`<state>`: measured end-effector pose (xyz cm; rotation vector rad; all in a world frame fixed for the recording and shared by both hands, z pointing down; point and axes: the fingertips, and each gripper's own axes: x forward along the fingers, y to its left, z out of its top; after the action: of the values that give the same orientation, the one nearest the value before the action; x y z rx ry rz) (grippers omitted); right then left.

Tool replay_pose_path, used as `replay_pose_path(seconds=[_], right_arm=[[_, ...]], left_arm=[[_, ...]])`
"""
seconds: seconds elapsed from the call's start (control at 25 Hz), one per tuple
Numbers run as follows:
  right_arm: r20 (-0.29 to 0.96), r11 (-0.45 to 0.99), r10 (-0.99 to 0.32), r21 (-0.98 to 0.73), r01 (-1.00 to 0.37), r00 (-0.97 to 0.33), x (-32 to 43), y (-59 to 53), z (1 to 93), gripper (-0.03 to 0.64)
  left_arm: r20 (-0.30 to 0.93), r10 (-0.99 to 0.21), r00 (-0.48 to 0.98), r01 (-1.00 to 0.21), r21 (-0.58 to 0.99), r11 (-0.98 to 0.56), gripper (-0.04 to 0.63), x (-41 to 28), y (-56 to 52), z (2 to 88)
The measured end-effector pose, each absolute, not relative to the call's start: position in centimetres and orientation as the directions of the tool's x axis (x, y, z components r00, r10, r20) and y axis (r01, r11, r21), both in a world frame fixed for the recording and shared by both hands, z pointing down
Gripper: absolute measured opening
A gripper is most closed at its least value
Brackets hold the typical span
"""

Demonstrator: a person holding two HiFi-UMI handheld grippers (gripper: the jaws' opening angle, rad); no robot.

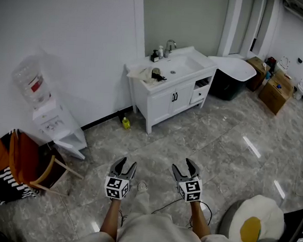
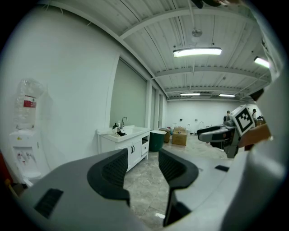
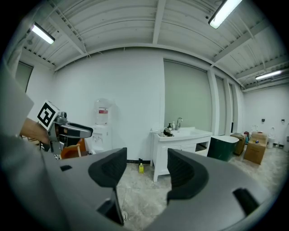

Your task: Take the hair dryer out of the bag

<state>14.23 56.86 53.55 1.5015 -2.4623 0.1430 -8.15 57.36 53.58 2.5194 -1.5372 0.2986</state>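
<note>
**Left gripper (image 1: 126, 165) and right gripper (image 1: 183, 167) both gape wide, empty**

Far left, a chair (image 1: 29, 172) draped in orange and striped cloth stands by the wall. Beside it is a white water dispenser (image 1: 55, 124) with a clear bottle (image 1: 31, 81) on top. A small yellow bottle (image 1: 125, 123) sits on the floor (image 1: 232, 149) at the wall's foot, just left of the white vanity (image 1: 166, 101).

On the vanity top, left of the basin (image 1: 182, 68), lies a pale crumpled thing that looks like a bag (image 1: 139, 73). A dark object (image 1: 158, 75) touches its right edge. It is too small to tell whether this is the hair dryer, or whether it lies in the bag or on it. A tap (image 1: 170, 46) stands at the back of the basin.

Right of the vanity comes a dark bin (image 1: 225, 88), then cardboard boxes (image 1: 275, 93). At lower right lies a fried-egg cushion (image 1: 255, 223).

The two grippers are held side by side, low in the head view, over the grey marbled floor. Both point toward the vanity and are well apart from it. In the left gripper view the jaws stand wide apart with only floor between them. The vanity shows beyond, and the right gripper shows at the right edge. The right gripper view gives the same: jaws wide, bare floor in the gap, the left gripper at the left edge.
</note>
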Motion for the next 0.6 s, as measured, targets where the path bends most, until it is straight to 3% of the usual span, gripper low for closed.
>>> replay_pose_path(seconds=[0.6], right_arm=[[0.289,0.454,-0.86,0.061,-0.889,-0.42,12.1,42.3,54.1,0.253]], left_arm=[[0.266,-0.842,0.469,-0.881,0.072,-0.468,0.198,-9.8,42.3,54.9]])
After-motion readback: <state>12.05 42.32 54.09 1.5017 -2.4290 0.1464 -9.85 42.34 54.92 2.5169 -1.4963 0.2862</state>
